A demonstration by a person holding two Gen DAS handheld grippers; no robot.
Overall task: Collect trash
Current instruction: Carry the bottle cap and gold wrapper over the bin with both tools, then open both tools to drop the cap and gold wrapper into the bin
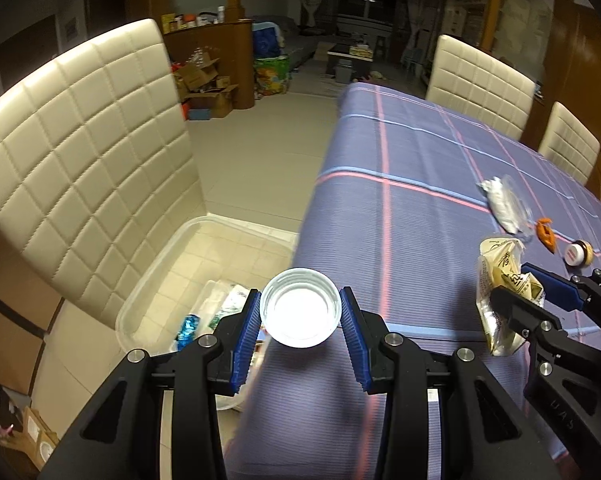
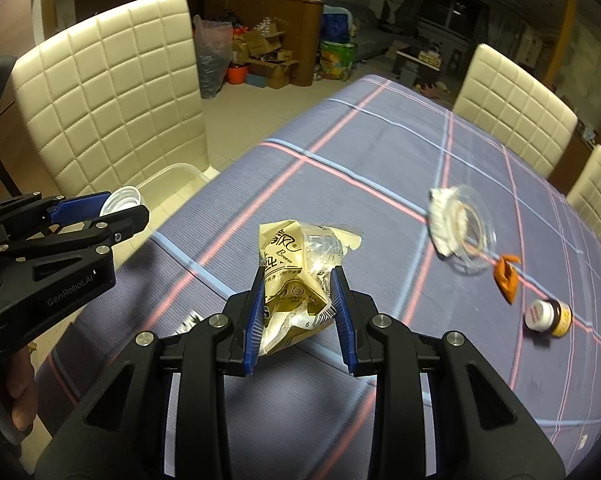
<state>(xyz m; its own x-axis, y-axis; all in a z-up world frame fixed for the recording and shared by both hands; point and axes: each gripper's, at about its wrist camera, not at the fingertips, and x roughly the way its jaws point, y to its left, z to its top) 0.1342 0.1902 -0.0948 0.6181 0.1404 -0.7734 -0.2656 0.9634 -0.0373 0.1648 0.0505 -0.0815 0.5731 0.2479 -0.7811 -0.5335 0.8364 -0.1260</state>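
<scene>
Pinching a round white plastic cap (image 1: pixel 299 307) between ribbed blue pads, the left gripper (image 1: pixel 300 334) hangs over the bench's (image 1: pixel 412 184) striped purple cloth edge. Below sits a clear plastic bin (image 1: pixel 160 276), its contents half hidden. The right gripper's (image 2: pixel 298 308) fingers clamp a crinkled cream-and-gold wrapper (image 2: pixel 296 272). Farther off lie a blurred, seemingly glass dish (image 2: pixel 470 236) with white wadding, an orange scrap (image 2: pixel 507 278), and a small jar (image 2: pixel 548 316).
</scene>
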